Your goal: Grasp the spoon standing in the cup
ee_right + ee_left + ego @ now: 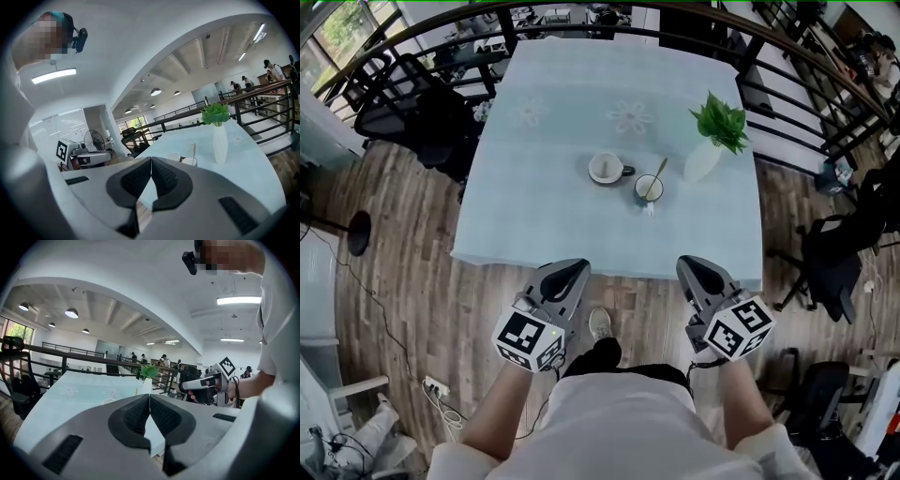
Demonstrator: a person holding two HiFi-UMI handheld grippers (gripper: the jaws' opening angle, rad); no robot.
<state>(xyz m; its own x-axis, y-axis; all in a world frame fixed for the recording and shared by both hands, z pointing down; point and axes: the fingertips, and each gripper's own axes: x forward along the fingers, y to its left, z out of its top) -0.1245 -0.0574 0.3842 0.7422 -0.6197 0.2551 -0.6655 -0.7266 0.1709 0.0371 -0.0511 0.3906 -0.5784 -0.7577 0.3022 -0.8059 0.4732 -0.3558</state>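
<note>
**Start of the reach, head view.** My left gripper (570,270) and my right gripper (697,266) hang side by side short of the near edge of the table (544,234), both over the floor. Each has its jaws pressed together with nothing between them, and each gripper's own view shows the pads meeting. The spoon (655,176) stands in the cup (648,190) near the middle of the table, its handle leaning toward 1 o'clock. From the right gripper the cup lies at about 11 o'clock, well apart. A second cup (606,168) sits just beside it at 10 o'clock, and a white vase (703,161) holding a green plant (721,120) stands at its 2 o'clock.

**Judgement.** No part of the grasp is done yet. The right gripper is the nearer one and, I judge, the better choice. To do the step well I should spread its jaws before arriving and come in above the rim from 5 o'clock. I should bracket the bare upper handle — not the cup wall — and close gently, since a sideways nudge may tip the cup, all the while keeping clear of the vase
</note>
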